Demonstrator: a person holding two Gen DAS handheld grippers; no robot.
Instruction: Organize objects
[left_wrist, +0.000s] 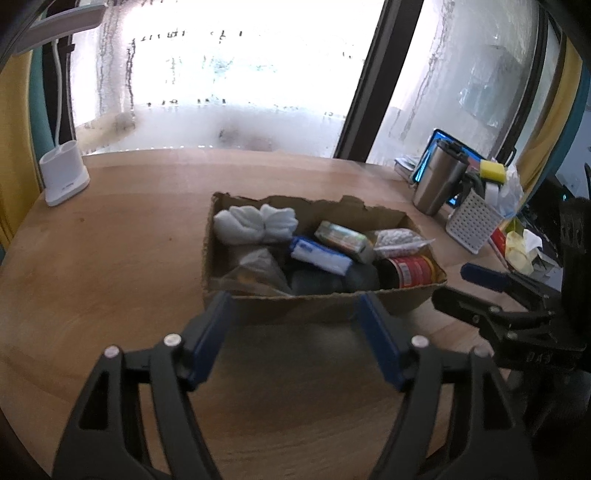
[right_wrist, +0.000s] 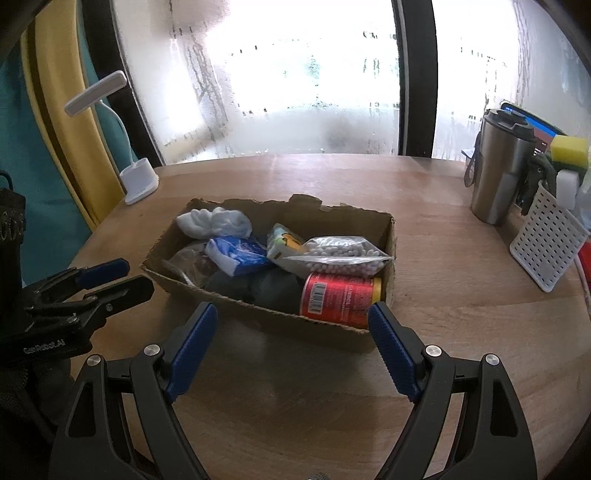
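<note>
On the round wooden table (right_wrist: 424, 258), a low cardboard box (right_wrist: 258, 314) with a torn back edge sat near the middle, packed with loose goods. At its right end a red can (right_wrist: 338, 301) lay on its side against the near wall, and a clear bag of white pellets (right_wrist: 343, 254) rested on top of it. Beside the bag a small yellow-and-green carton (right_wrist: 282, 242) leaned tilted, with a blue-and-white packet (right_wrist: 240, 254) just to its left. A white rolled cloth (right_wrist: 214, 221) filled the far left corner, a crumpled clear bag (right_wrist: 188, 262) lay in front of it, and something dark grey (too shadowed to name) lay at the bottom. The left gripper (left_wrist: 291, 314) hovered just short of the box's near wall, its blue-padded jaws spread wide and holding nothing. The right gripper (right_wrist: 291, 321) hung likewise before the near wall, jaws parted about as wide as the box's near corner span, also empty. Each gripper showed at the edge of the other's view, the two apart from each other. Off to the right stood a steel tumbler (right_wrist: 495, 173) with a black lid, near a white perforated basket (right_wrist: 546, 243) that held a yellow sponge (right_wrist: 569, 147). At the far left edge of the table stood a white desk lamp (right_wrist: 138, 181), before a fogged window (right_wrist: 295, 74).
</note>
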